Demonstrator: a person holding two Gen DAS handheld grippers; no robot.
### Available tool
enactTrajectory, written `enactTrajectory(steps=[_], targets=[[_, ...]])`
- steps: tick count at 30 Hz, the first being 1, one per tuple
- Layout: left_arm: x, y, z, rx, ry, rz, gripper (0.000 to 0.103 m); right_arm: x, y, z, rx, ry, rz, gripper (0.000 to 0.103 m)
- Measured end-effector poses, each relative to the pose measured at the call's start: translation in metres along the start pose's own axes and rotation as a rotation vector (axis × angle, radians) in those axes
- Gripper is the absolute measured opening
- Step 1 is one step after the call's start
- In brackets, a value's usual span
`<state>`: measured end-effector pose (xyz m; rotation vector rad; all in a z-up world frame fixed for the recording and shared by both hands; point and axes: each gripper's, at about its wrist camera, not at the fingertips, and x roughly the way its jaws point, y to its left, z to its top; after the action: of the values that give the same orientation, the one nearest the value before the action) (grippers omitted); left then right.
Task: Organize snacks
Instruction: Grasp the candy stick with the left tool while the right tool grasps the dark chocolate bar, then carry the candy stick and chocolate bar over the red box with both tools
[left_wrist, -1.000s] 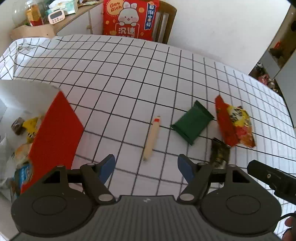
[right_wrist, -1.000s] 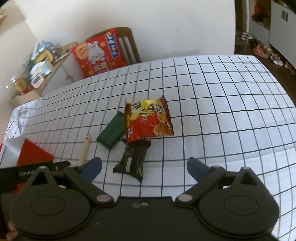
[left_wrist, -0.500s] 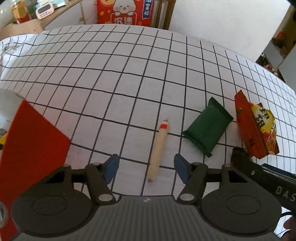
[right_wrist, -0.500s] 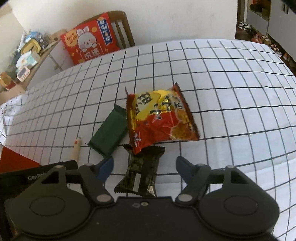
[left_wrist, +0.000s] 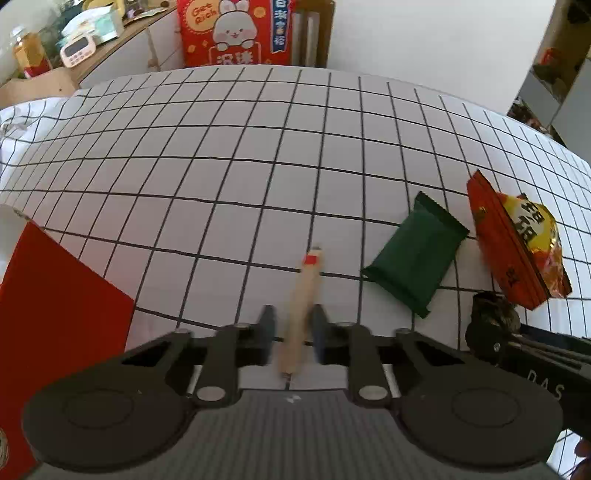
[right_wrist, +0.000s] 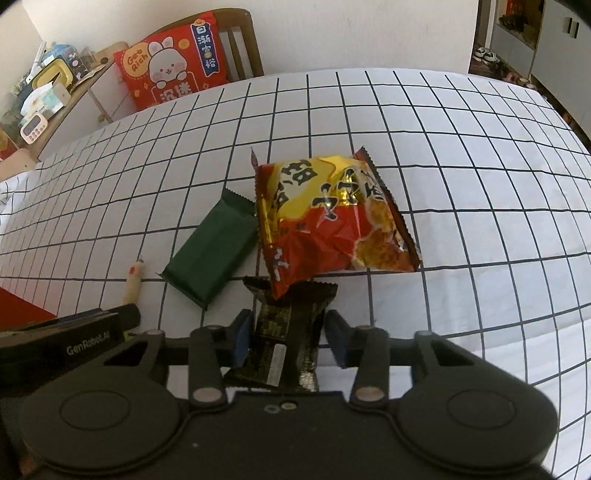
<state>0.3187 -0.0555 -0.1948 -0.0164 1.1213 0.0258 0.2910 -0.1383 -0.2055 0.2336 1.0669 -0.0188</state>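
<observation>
A tan stick snack (left_wrist: 300, 310) with a red band lies on the checked tablecloth (left_wrist: 258, 155), between the fingers of my left gripper (left_wrist: 292, 326), which have nearly closed on it with small gaps either side. My right gripper (right_wrist: 290, 334) is open around a dark wrapped snack (right_wrist: 291, 328), its fingers close to both sides. A green packet (left_wrist: 413, 254) (right_wrist: 212, 254) and a red and yellow chip bag (left_wrist: 517, 240) (right_wrist: 332, 221) lie just beyond. The chip bag overlaps the dark snack's far end.
A red box flap (left_wrist: 55, 314) stands at the left. A chair with a red rabbit cushion (right_wrist: 173, 74) is at the table's far edge. A cluttered side cabinet (left_wrist: 81, 44) stands at the back left.
Both grippers moved forward and down over their snacks. The left fingers narrowed around the stick snack. The right fingers narrowed around the dark snack.
</observation>
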Motion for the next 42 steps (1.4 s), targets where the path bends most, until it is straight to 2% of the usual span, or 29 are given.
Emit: enactTrajectory(steps=[5,17,23,31,42], targets=[[-0.006,-0.003,-0.004,0.018,0.005,-0.029,0.01,-0.003,-0.001,-0.004,-0.008,-0.004,0.004,0.034],[-0.031,0.03,-0.035,-0.024,0.046,-0.063,0.01,-0.046,-0.016,-0.037,-0.012,0.002,0.086,0.032],[-0.06,0.051,-0.051,-0.064,0.047,-0.093,0.01,-0.076,-0.014,-0.051,-0.031,-0.009,0.141,0.032],[-0.105,0.065,-0.056,-0.103,0.028,-0.126,0.01,-0.116,0.001,-0.067,-0.082,-0.029,0.21,0.032],[-0.176,0.095,-0.072,-0.123,-0.025,-0.113,0.01,-0.161,0.033,-0.074,-0.166,-0.064,0.278,0.032]])
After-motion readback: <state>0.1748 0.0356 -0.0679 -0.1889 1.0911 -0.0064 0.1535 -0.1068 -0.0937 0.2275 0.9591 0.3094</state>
